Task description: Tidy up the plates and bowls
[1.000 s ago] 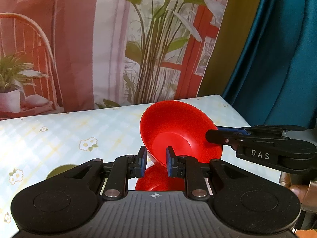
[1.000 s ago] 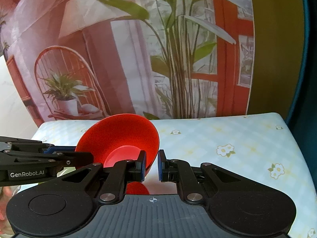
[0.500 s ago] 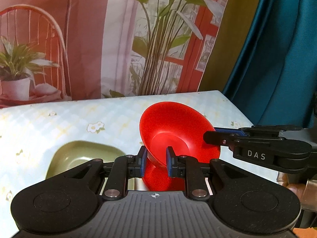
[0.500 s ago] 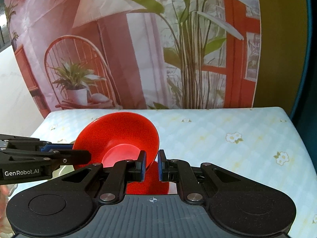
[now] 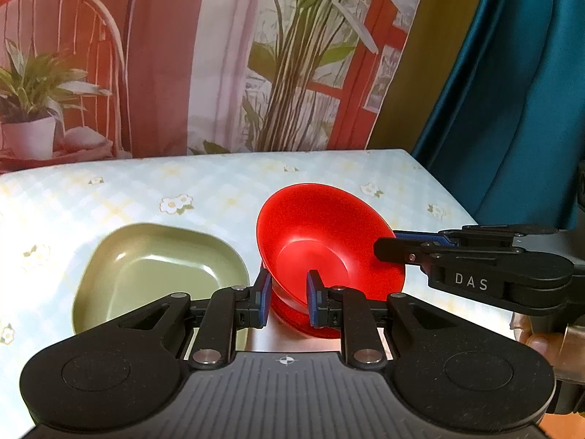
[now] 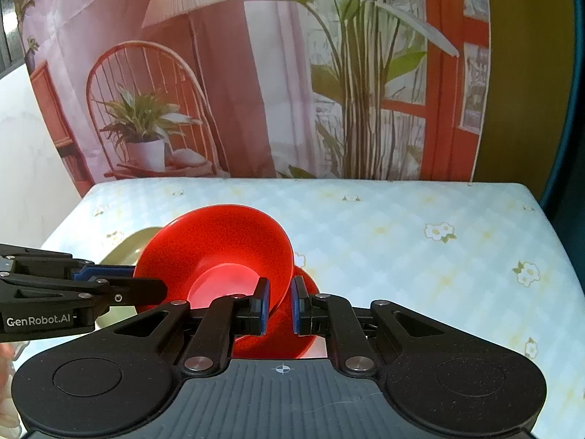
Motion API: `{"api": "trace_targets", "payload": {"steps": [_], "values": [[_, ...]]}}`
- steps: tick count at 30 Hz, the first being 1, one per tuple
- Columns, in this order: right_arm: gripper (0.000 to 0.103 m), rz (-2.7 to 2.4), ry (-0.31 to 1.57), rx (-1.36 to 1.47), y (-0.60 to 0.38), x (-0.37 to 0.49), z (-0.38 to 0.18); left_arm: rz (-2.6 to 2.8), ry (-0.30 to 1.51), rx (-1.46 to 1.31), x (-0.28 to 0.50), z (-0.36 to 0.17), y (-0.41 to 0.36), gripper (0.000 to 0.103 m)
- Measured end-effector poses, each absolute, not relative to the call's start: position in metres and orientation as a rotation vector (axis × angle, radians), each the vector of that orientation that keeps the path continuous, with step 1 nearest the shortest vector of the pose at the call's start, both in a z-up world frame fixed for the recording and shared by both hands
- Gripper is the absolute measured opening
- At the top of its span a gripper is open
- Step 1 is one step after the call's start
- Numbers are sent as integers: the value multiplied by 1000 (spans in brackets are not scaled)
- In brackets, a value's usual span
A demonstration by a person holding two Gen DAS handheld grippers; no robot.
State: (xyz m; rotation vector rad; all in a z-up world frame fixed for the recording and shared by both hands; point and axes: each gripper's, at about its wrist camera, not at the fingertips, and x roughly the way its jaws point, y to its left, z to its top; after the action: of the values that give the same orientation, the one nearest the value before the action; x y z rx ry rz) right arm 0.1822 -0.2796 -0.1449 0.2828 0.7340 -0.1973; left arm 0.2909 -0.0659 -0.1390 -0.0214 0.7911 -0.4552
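Observation:
A red bowl [image 5: 321, 234] is held tilted above the table by both grippers. My left gripper [image 5: 289, 296] is shut on its near rim. My right gripper [image 6: 279, 305] is shut on the opposite rim and shows from the side in the left wrist view [image 5: 395, 247]. The bowl also shows in the right wrist view [image 6: 219, 248]. A second red dish [image 6: 289, 333] lies on the table right under the bowl, mostly hidden. A green square plate [image 5: 153, 267] lies on the table left of the bowl; its edge shows in the right wrist view [image 6: 128, 247].
The table [image 5: 219, 186] has a pale checked cloth with small flowers. A printed backdrop [image 5: 219, 55] with plants and a chair stands behind it. A teal curtain [image 5: 512, 91] hangs at the right. The table's right edge is near the bowl.
Both grippers have pulled back and lowered with the red bowl in them. The green plate has come into view at the left.

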Motion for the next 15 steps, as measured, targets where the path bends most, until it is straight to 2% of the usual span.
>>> {"api": "trace_targets", "payload": {"steps": [15], "values": [[11, -210, 772, 280, -291, 181, -165, -459, 841, -3, 304, -155, -78, 21]]}}
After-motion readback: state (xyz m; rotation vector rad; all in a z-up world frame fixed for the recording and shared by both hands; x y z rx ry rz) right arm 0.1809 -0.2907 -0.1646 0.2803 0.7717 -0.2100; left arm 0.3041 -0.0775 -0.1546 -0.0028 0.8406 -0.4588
